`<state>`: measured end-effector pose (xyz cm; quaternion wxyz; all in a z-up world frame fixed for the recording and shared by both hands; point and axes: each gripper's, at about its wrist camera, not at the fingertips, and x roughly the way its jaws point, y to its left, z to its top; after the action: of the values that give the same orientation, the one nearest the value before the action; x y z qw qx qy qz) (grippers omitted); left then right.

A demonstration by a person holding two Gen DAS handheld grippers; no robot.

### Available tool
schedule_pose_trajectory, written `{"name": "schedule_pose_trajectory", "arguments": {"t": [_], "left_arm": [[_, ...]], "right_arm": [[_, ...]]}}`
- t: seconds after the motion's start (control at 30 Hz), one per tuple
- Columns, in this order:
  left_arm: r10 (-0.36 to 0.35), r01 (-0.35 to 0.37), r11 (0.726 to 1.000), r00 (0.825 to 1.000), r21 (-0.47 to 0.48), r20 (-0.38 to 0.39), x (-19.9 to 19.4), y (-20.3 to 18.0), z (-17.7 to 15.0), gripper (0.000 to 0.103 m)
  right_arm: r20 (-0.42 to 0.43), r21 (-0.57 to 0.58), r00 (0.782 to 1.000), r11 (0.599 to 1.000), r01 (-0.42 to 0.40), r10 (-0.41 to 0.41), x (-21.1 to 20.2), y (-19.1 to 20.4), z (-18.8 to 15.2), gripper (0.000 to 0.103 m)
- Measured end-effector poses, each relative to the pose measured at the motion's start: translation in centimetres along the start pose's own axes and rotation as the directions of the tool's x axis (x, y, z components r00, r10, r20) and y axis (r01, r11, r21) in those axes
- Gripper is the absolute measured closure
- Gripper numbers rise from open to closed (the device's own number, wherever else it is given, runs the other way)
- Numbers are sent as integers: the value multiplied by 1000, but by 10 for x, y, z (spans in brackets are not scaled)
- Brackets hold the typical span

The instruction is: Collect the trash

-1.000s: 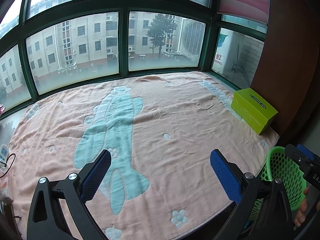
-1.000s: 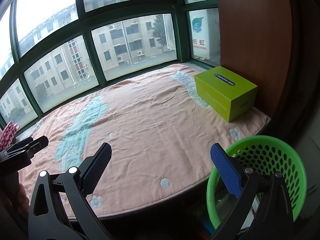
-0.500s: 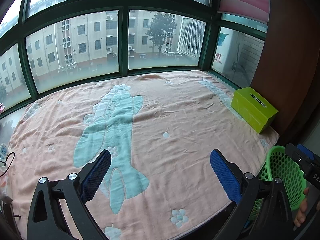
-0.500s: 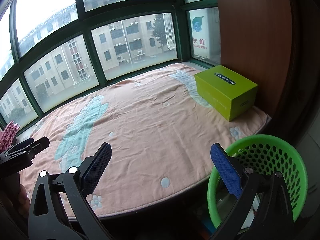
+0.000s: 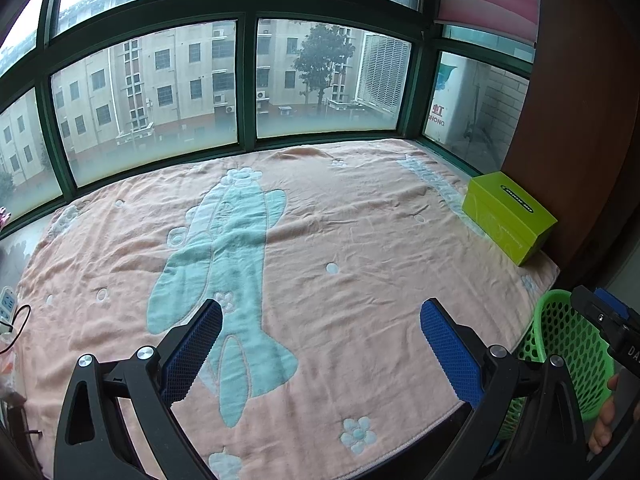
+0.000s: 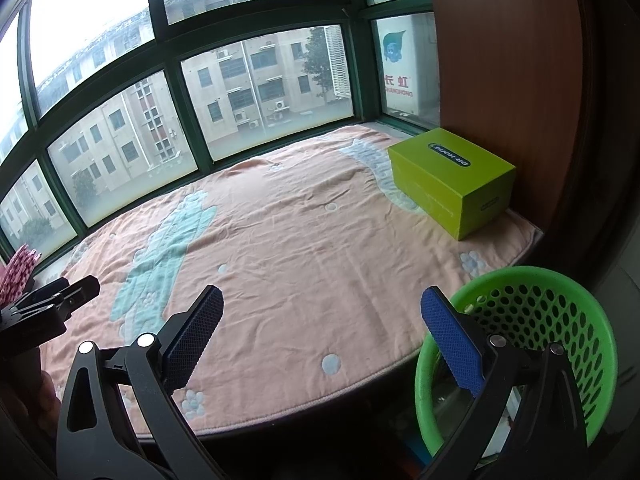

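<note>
- Biggest thing here is the curved bay window with dark green frames [image 5: 246,80], wrapping round the back and looking out on grey apartment blocks.
- Right below it, a peach-pink fleecy blanket with a pale teal cartoon figure and little flower prints [image 5: 360,240] covers the whole window ledge. I can't spot any loose trash lying on it in either view.
- A reddish-brown wooden panel [image 6: 500,80] stands at the right end of the ledge.
- A lime-green rectangular cardboard box with a dark oval logo on its lid [image 6: 452,176] sits on the blanket's right end, tucked up against that panel, lid on.
- The round green plastic mesh wastebasket [image 6: 560,320] is off the ledge, down below its front right corner. There's something pale at the bottom but it's too murky to tell what.
- The left gripper [image 5: 320,344], black with blue textured pads, hangs over the near edge of the blanket, jaws spread wide with nothing between them.
- The right gripper [image 6: 322,340] is the same deal: gaping wide, holding nothing, its right finger in front of the basket's rim.
- A white power strip with a black cable [image 5: 8,308] peeks in at the far left edge.
- A pink-and-white patterned bundle [image 6: 16,276] is at the left too, can't tell what it is.
</note>
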<state>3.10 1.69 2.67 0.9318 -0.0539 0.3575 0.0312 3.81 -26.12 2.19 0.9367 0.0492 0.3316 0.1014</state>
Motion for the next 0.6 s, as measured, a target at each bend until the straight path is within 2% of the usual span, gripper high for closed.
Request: {"name": "schedule_pose_trajectory", "arguments": {"t": [0.6], "left_arm": [[7,-7,1000,1000,2,-2,3,2,-4,7]], "right_arm": [[-2,2,1000,1000,1,-1,1,-1,0,5]]}}
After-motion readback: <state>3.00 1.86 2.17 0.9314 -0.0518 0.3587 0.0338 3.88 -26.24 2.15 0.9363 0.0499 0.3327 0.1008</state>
